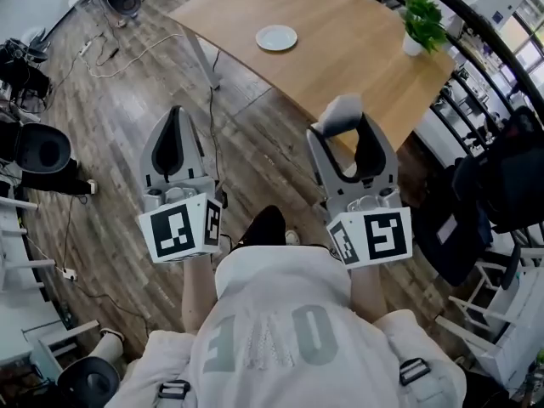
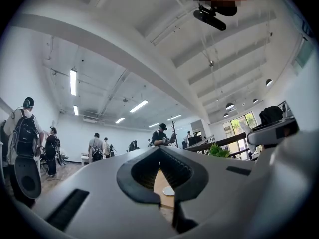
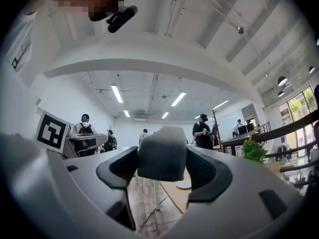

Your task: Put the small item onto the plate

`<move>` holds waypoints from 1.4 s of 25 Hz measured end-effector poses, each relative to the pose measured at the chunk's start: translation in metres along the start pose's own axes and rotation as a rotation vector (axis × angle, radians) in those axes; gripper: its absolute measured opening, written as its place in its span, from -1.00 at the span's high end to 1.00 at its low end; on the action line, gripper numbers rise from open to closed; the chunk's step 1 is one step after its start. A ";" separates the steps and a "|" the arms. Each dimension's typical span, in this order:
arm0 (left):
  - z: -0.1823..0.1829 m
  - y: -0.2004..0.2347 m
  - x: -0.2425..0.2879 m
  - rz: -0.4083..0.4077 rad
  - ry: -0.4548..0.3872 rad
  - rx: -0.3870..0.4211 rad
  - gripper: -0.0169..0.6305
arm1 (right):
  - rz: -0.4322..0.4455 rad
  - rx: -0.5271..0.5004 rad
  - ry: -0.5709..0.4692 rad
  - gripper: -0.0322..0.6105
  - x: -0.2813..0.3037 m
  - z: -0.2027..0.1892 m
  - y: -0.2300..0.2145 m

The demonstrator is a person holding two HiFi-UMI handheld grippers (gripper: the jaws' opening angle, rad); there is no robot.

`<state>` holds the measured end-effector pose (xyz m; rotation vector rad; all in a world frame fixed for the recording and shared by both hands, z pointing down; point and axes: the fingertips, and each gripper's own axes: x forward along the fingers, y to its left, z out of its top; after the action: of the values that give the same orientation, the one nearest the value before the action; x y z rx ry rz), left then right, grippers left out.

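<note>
Head view: right tool (image 1: pixel 347 134) holds small item (image 1: pixel 338 111) at table (image 1: pixel 340 41) edge.

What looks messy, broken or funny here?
Nothing really stands out. The white plate sits flat and empty on the wooden table, the potted plant stands upright, and the right tongs hold the grey item. Only some loose cables trail across the floor.

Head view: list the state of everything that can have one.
Left hand-held gripper: shut, empty.
Right hand-held gripper: shut on the grey small item.
Round white plate: empty, flat on the wooden table.
Green potted plant: upright on the table.
</note>
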<state>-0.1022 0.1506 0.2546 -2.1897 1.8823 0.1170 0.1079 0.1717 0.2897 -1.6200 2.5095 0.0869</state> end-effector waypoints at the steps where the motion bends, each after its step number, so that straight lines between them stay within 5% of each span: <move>1: -0.001 -0.001 0.001 0.002 0.000 -0.003 0.92 | 0.002 0.002 0.007 -0.08 0.000 -0.002 -0.002; 12: -0.016 -0.013 0.041 -0.055 -0.053 0.010 0.92 | 0.006 -0.025 0.002 -0.08 0.035 -0.019 -0.016; 16: -0.021 -0.005 0.088 -0.077 -0.107 -0.034 0.92 | -0.004 -0.083 0.017 -0.08 0.069 -0.023 -0.025; 22: -0.038 0.000 0.170 -0.138 -0.110 0.007 0.92 | -0.053 -0.073 0.025 -0.08 0.144 -0.031 -0.054; 35: -0.067 0.097 0.344 -0.131 -0.103 -0.042 0.92 | -0.054 -0.054 0.024 -0.08 0.337 -0.030 -0.070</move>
<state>-0.1486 -0.2093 0.2295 -2.2809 1.6926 0.2427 0.0327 -0.1646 0.2676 -1.7182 2.4995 0.1303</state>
